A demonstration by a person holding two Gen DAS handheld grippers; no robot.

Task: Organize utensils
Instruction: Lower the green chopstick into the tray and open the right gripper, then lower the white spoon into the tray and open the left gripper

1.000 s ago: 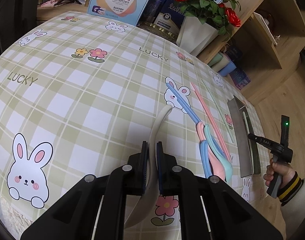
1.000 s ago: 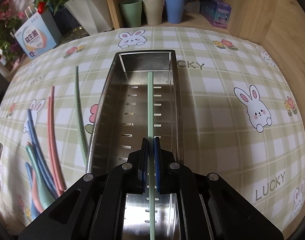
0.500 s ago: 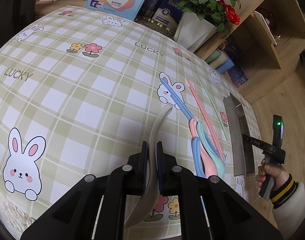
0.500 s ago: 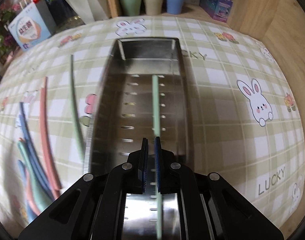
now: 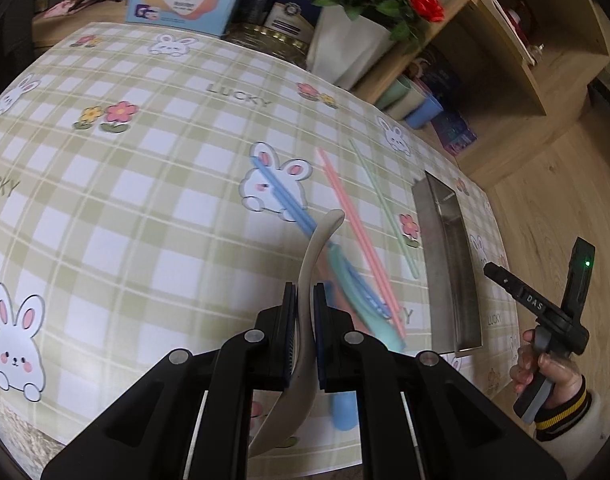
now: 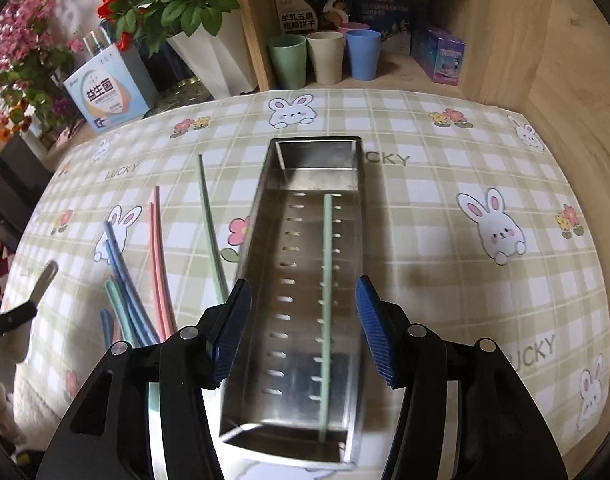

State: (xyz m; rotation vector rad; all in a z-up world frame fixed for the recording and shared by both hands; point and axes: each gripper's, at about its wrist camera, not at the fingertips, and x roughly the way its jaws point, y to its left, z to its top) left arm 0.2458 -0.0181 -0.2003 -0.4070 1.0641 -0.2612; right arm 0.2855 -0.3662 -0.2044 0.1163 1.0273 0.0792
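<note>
Left wrist view: close above tablecloth [image 5: 145, 208], angled down, metal tray [image 5: 451, 264] at three o'clock. Right wrist view: directly over same tray [image 6: 261, 216], facing shelf at twelve.

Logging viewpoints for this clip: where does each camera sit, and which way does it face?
Left wrist: on the left gripper, angled down at the tablecloth; shut on a beige spoon; the person's right hand shows.
Right wrist: on the right gripper, jaws just opened, above the steel tray holding a green chopstick.
Shared: tray, loose utensils.
</note>
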